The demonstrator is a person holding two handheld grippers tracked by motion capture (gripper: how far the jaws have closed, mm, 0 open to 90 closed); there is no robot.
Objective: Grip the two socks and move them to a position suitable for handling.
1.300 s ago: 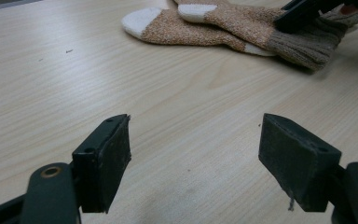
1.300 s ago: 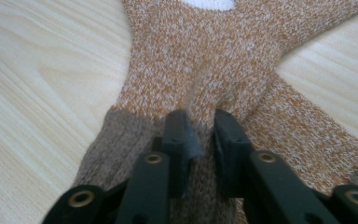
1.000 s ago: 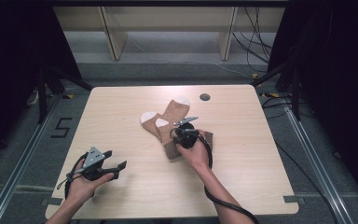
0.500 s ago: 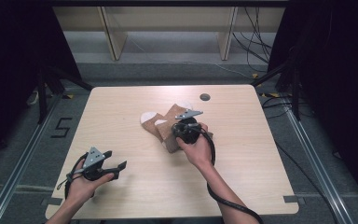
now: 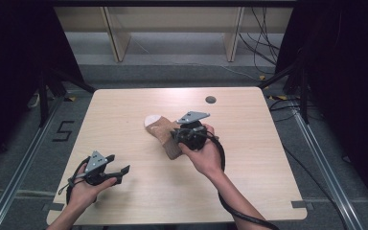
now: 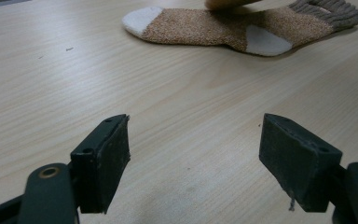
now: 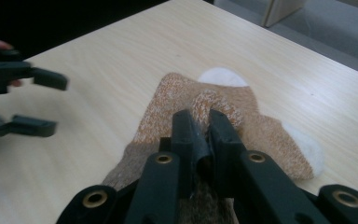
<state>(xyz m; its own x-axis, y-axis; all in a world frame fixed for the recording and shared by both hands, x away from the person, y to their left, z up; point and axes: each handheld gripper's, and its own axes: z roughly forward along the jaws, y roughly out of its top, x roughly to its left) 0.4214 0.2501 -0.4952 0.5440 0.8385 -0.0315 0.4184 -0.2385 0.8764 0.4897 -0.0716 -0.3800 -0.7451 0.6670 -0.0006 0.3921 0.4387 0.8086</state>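
Right gripper: its own view shows the jaws pinched on a raised fold of the brown sock; from the high view the hand hides that grip. The sock lies mid-table, white toe showing. Left gripper rests near the front left edge, jaws wide and empty, sock lying flat ahead. Since half a second ago the right gripper has edged forward; the left is unmoved.
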